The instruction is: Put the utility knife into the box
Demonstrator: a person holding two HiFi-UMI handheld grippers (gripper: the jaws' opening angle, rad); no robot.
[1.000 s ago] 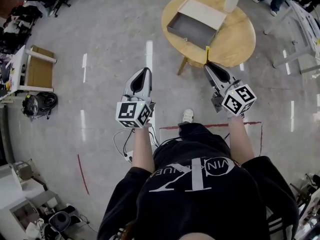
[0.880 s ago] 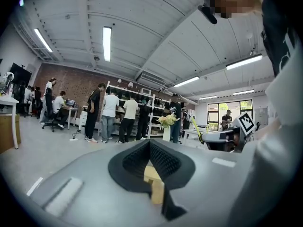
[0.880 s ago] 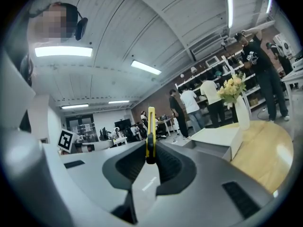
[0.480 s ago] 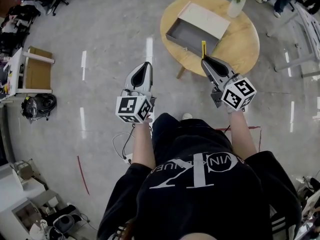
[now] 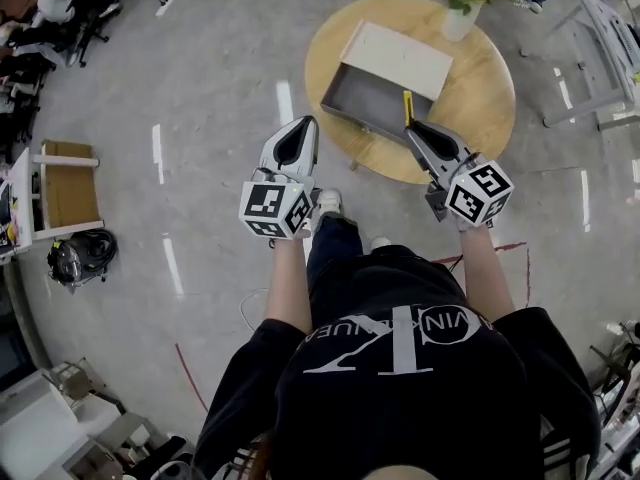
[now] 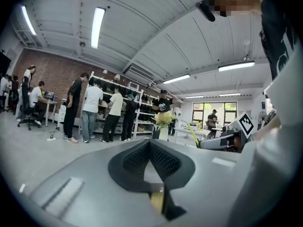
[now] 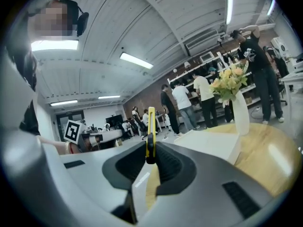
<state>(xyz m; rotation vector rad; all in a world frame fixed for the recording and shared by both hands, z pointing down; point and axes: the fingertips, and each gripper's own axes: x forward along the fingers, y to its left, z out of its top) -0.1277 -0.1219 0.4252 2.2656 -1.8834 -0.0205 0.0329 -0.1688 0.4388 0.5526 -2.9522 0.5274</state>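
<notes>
Lower centre of the head view is filled by a black printed top (image 5: 400, 368). The L gripper (image 5: 298, 126) is held left of centre, over grey floor (image 5: 220, 168). In the left gripper view its jaws are seen pressed together at the tips, w/ nothing betw. them. The R gripper (image 5: 413, 128) is held right of centre, at the near edge of a round wooden table (image 5: 480, 98). In the right gripper view its jaws are seen clamped narrow on the utility knife (image 7: 150, 126), a yellow-and-black strip gripped by its lower end, the rest standing up past the jaw tips. In the head view the knife's tip is seen against the near right rim of the box (image 5: 365, 86), an open grey tray. Contact w/ that rim can't be told. A pale lid (image 5: 400, 56) is laid just behind the tray, against it. At the table's far edge, top of frame, a white vase (image 5: 460, 20) w/ flowers is stood.

The tray's bare grey inside is shown by the head view only. Ceiling strip lights (image 6: 97, 25) and standing people (image 6: 90, 108) by shelves, mid-left, are shown by the gripper views only. In the left gripper view the other gripper's marker cube (image 6: 246, 124) is caught at mid-right.
</notes>
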